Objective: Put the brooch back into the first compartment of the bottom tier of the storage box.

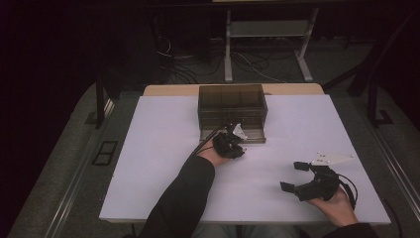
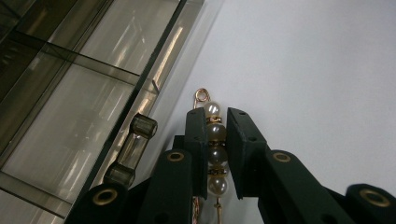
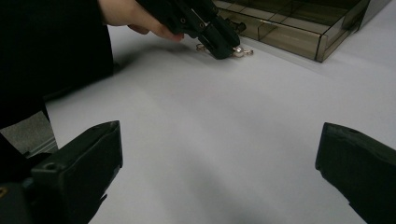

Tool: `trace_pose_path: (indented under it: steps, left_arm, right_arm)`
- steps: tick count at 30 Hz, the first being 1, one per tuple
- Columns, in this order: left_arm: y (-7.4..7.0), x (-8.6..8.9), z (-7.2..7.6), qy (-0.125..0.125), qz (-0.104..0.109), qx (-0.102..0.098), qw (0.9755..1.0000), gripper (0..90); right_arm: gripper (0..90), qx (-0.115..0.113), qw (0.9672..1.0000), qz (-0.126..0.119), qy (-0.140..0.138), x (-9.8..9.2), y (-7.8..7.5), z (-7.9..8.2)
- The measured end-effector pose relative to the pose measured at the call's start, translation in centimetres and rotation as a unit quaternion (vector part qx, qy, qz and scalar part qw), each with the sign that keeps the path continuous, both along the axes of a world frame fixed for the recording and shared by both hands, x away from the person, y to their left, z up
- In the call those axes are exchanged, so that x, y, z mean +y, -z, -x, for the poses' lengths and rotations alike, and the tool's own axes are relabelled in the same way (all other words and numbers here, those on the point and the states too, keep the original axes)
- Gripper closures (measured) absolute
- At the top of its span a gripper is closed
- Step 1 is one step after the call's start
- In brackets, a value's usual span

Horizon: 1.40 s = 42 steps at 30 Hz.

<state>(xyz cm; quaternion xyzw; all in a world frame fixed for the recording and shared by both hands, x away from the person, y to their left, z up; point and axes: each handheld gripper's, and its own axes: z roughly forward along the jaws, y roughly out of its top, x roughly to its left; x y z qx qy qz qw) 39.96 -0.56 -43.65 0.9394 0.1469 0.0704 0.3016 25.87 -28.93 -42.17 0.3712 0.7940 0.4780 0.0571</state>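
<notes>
The pearl pin (image 2: 215,148) is a long, thin thing. In the left gripper view it runs straight up and down near the middle of the frame, with its small gold loop at the top, past the jaw tips. It has a row of round white pearls with little gold rings between them, on gold wire. The left gripper (image 2: 217,122) has its two black jaws pressed on the pearls from both sides. The pin lies low over the white table (image 2: 317,70), just beside the smoky clear box (image 2: 70,93) at the left. In the high view the right gripper (image 1: 294,176) sits at the lower right, well apart from the pin, with its jaws wide apart around nothing.
</notes>
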Motion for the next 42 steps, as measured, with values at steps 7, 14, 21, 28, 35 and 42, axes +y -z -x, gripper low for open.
trace_pose_path:
  steps: [7,14,21,28,35,42]
  left_arm:
    - [0.0,0.0,0.1,-0.005,0.005,0.011,0.9999,79.0]
    - [-0.1,0.3,-0.1,-0.005,0.004,0.01,0.9999,79.1]
    - [-0.6,0.8,-0.1,-0.016,0.018,0.021,0.9995,79.1]
    - [-1.2,1.3,0.0,-0.021,0.027,0.024,0.9991,79.1]
    - [-1.8,1.8,-0.3,-0.016,0.03,0.016,0.9993,79.1]
    - [-2.7,2.1,-0.1,-0.022,0.033,0.021,0.999,79.1]
  right_arm:
    - [0.2,0.002,1.0,0.0,0.0,0.0,0.0,0.0]
    - [0.2,0.002,1.0,0.001,0.0,0.0,0.0,0.0]
    - [0.2,0.002,1.0,0.001,0.0,0.0,0.0,0.0]
    - [0.2,0.002,1.0,0.002,0.0,0.0,0.0,0.0]
    - [0.2,0.002,1.0,0.002,0.0,0.0,0.0,0.0]
    - [0.2,0.002,1.0,0.002,0.0,0.0,0.0,0.0]
